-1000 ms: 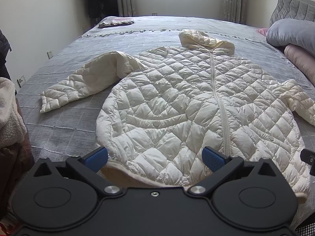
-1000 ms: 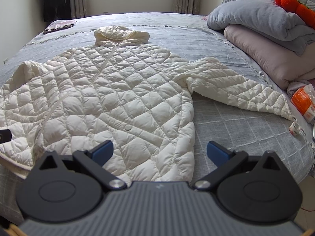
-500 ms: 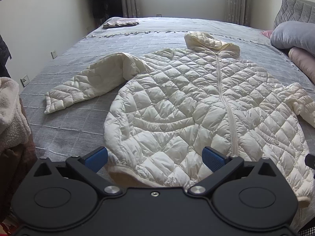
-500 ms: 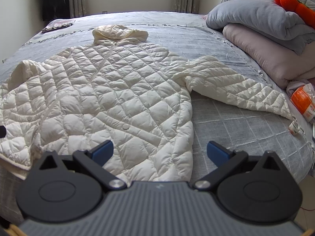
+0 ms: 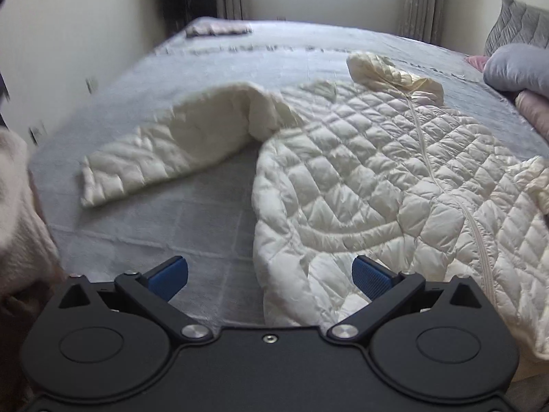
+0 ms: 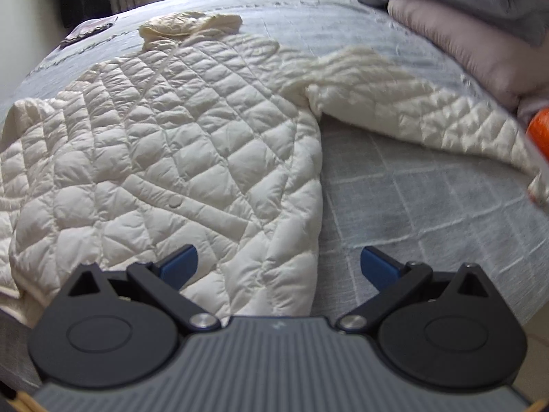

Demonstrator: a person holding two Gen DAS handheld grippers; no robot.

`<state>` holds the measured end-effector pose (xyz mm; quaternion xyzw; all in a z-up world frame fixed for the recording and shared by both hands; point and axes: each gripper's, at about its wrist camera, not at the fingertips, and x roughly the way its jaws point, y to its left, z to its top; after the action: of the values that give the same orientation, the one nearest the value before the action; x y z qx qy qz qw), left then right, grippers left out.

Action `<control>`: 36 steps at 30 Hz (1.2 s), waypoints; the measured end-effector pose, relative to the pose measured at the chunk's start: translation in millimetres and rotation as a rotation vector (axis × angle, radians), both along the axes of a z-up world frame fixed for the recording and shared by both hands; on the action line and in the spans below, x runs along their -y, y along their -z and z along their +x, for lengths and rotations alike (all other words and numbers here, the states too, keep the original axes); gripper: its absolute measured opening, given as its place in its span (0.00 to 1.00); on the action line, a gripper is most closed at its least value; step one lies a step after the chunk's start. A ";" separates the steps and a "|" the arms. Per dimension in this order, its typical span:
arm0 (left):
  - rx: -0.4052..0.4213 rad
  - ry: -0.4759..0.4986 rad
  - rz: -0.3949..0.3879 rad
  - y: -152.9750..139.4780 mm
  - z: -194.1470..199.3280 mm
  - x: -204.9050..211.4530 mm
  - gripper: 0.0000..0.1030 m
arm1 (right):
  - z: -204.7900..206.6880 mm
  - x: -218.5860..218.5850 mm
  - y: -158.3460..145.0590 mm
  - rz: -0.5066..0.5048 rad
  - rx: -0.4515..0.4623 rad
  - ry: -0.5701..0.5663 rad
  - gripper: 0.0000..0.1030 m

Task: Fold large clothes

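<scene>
Left gripper [image 5: 269, 271] spread wide, empty, poised over the near hem corner. Right gripper [image 6: 278, 264] likewise agape at the opposite corner. Cream quilted puffer jacket [image 5: 377, 178] laid front-up, zipped, sleeves splayed on the grey checked bedspread [image 5: 192, 219], probably ready for folding.

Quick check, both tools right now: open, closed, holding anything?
Left tool: open, holding nothing, its tips at the lower left side of the quilted jacket.
Right tool: open, holding nothing, at the jacket's lower right side.
</scene>
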<state>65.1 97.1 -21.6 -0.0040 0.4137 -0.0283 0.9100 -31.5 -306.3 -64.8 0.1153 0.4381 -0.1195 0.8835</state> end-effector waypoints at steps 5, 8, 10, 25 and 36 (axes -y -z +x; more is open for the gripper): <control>-0.089 -0.013 -0.135 21.9 2.7 -16.7 0.98 | 4.8 2.3 19.8 0.101 -0.074 -0.040 1.00; -0.117 -0.016 -0.201 35.2 -0.6 -27.3 0.89 | 2.6 6.3 30.0 0.197 -0.074 -0.052 1.00; -0.142 -0.015 -0.267 43.5 -3.1 -35.4 0.65 | -2.2 9.3 32.3 0.234 -0.045 -0.048 0.99; -0.245 0.190 -0.501 59.5 -43.3 -25.9 0.15 | -33.0 52.4 2.8 0.150 0.078 -0.006 0.10; -0.064 0.328 -0.051 17.8 -59.3 10.0 0.87 | -27.9 80.4 -2.7 0.050 0.090 0.025 0.88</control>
<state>5.8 87.1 -39.4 0.0394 0.4370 -0.1868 0.8790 -59.4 -386.7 -62.2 0.1480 0.3991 -0.1144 0.8976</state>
